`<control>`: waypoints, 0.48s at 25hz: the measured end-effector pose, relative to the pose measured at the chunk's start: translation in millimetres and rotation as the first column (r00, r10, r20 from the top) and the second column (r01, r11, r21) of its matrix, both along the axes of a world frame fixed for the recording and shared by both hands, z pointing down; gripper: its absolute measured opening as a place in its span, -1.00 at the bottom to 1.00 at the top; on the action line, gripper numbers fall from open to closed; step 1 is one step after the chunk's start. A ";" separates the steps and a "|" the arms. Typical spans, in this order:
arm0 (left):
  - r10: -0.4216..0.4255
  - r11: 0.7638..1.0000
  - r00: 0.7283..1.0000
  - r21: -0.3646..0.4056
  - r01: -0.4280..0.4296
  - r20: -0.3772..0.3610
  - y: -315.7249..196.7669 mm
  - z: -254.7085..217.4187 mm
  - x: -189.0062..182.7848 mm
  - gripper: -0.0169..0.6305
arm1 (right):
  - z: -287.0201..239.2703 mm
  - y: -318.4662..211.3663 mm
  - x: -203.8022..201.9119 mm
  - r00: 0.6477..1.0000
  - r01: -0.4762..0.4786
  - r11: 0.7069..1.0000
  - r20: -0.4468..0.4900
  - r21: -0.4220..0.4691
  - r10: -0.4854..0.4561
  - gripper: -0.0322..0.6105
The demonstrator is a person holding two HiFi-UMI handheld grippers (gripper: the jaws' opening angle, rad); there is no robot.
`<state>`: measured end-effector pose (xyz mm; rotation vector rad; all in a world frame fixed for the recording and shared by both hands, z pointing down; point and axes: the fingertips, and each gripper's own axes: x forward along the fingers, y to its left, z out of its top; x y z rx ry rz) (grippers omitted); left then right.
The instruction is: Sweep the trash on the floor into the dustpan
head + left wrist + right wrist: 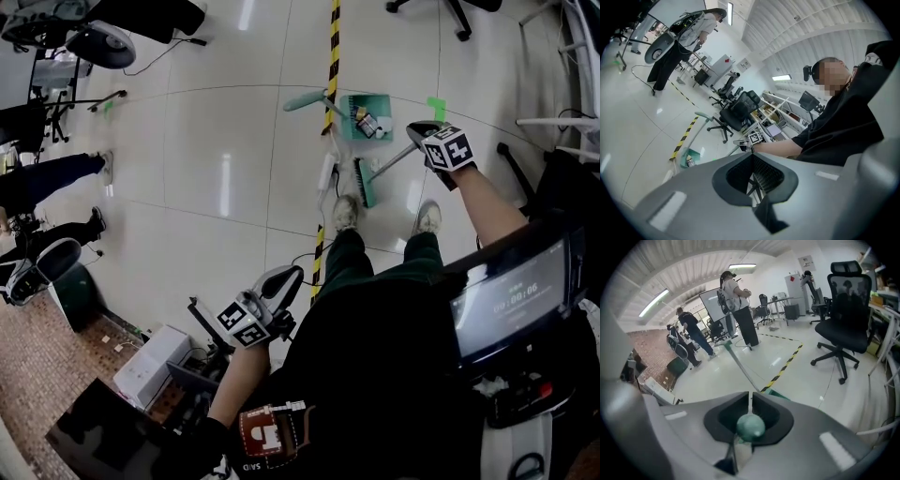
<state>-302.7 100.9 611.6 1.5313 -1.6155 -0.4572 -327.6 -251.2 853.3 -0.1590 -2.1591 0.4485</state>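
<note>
- Dustpan [367, 105]: green, flat on the pale tile floor, taken here as the reference. Its long grey handle [322, 95] ends in a green grip and lies low, slanting away from the pan across the yellow-black floor tape [333, 54].
- Trash [367, 124]: a small dark printed packet lies inside the dustpan, near its middle. The left gripper view also shows it in the pan [690, 161].
- Broom [365, 182]: green bristle head and grey shaft. The head rests on the floor just beside the dustpan's open edge, between the pan and the person's shoes [345, 214]. The shaft slants up and off to the pan's side into the right gripper.
- Right gripper [419, 130]: held above and beside the dustpan. Its own view shows the jaws clamped on the rounded green end cap [751, 426] of the broom shaft.
- Left gripper [286, 278]: well apart from the dustpan, low beside the person's body. Its jaws [752, 159] are pressed together with nothing between them.
</note>
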 end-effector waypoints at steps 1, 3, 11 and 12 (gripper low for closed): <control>-0.002 1.000 1.000 -0.002 0.002 -0.003 1.4 1.5 0.6 -0.96 | 4.4 -4.4 1.4 1.000 0.013 0.999 -0.006 0.029 -0.013 -0.83; -0.003 1.000 1.000 -0.006 0.003 -0.010 3.2 3.9 3.0 -0.96 | 9.3 -15.8 5.3 1.000 0.025 0.997 -0.017 0.076 -0.024 -0.83; 0.027 1.000 1.000 0.002 -0.027 -0.007 -10.8 2.1 8.1 -0.96 | -1.5 -78.6 25.1 0.999 0.038 0.970 -0.026 0.238 -0.033 -0.83; 0.031 1.000 1.000 0.004 -0.031 -0.003 -13.5 0.1 8.4 -0.96 | -6.7 -87.0 27.2 0.999 0.048 0.962 -0.024 0.267 -0.044 -0.84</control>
